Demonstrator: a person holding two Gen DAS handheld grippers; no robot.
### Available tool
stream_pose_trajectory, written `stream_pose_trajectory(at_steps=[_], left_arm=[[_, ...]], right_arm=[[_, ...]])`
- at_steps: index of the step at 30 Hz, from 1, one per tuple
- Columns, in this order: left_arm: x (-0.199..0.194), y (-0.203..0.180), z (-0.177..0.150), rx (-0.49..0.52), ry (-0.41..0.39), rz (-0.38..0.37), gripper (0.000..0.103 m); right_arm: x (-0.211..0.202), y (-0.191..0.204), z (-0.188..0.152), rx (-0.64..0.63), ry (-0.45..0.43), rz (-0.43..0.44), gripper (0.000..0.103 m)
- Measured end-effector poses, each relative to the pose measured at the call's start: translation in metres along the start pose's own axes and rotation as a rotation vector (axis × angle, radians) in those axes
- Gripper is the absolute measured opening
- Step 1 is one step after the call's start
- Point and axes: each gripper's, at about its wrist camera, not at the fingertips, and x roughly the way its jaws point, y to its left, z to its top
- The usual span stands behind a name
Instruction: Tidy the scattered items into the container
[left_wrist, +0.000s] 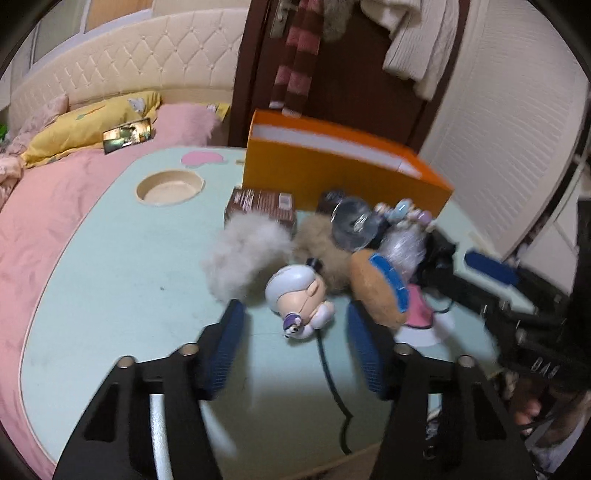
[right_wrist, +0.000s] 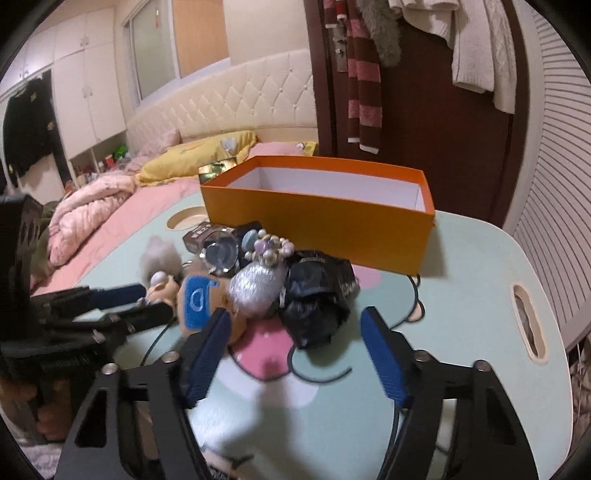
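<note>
An open orange box (left_wrist: 332, 173) (right_wrist: 321, 225) stands at the back of the pale green table (left_wrist: 110, 277). In front of it lies a heap: a grey-haired figurine (left_wrist: 299, 299), a grey pompom (left_wrist: 243, 254), a brown plush with a blue patch (left_wrist: 376, 284) (right_wrist: 199, 299), a bead bracelet (right_wrist: 269, 247), a silver ball (right_wrist: 255, 288) and a crumpled black bag (right_wrist: 317, 295). My left gripper (left_wrist: 295, 310) is open, with the figurine between its tips but untouched. My right gripper (right_wrist: 293, 317) is open around the near edge of the black bag.
A small brown box (left_wrist: 258, 206) and a clear round piece (left_wrist: 351, 221) lie against the orange box. The table has a cup hole (left_wrist: 170, 186) and a handle slot (right_wrist: 528, 321). A black cable (left_wrist: 328, 369) runs toward me. The table stands on a pink bed (left_wrist: 37, 221).
</note>
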Motion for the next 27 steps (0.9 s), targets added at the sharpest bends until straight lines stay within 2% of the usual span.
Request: stream_pose_trajectory(at_steps=[2,4,5,6,12,16,21,22,23,24,27], left_arm=[[0.004,-0.001,0.003,-0.004,-0.001,-0.003,0.055],[0.007,-0.001,0.004,-0.013,0.0,-0.02,0.048],[0.009,-0.002,0.003,-0.011,0.003,-0.022,0.041],[0.01,-0.002,0.003,-0.005,0.005,-0.018,0.041],[-0.005,-0.003,-0.003,0.026,0.002,-0.063,0.041],[-0.027,-0.003,-0.001,0.037,-0.03,-0.081,0.041],[-0.053,0.001,0.014,0.037,-0.085,-0.096,0.04],[-0.057,0.002,0.019,0.037,-0.098,-0.098,0.038],[-0.06,0.005,0.024,0.033,-0.107,-0.102,0.029],[-0.063,0.009,0.03,0.025,-0.111,-0.11,0.025],[-0.066,0.018,0.052,0.016,-0.135,-0.103,0.022]], right_arm=[[0.012,0.001,0.007,-0.026,0.026,-0.037,0.068],[0.022,-0.002,0.012,-0.038,0.053,-0.045,0.061],[0.027,-0.004,0.013,-0.035,0.071,-0.029,0.042],[0.031,-0.006,0.013,-0.027,0.095,-0.015,0.028],[0.018,-0.016,0.008,0.014,0.089,0.024,0.024],[-0.008,-0.022,0.002,0.03,0.049,0.042,0.021],[-0.039,-0.028,0.012,0.032,-0.026,0.045,0.021],[-0.045,-0.03,0.016,0.032,-0.042,0.045,0.021],[-0.049,-0.031,0.021,0.032,-0.056,0.046,0.021],[-0.052,-0.031,0.026,0.03,-0.07,0.05,0.021],[-0.056,-0.033,0.045,0.019,-0.105,0.069,0.021]])
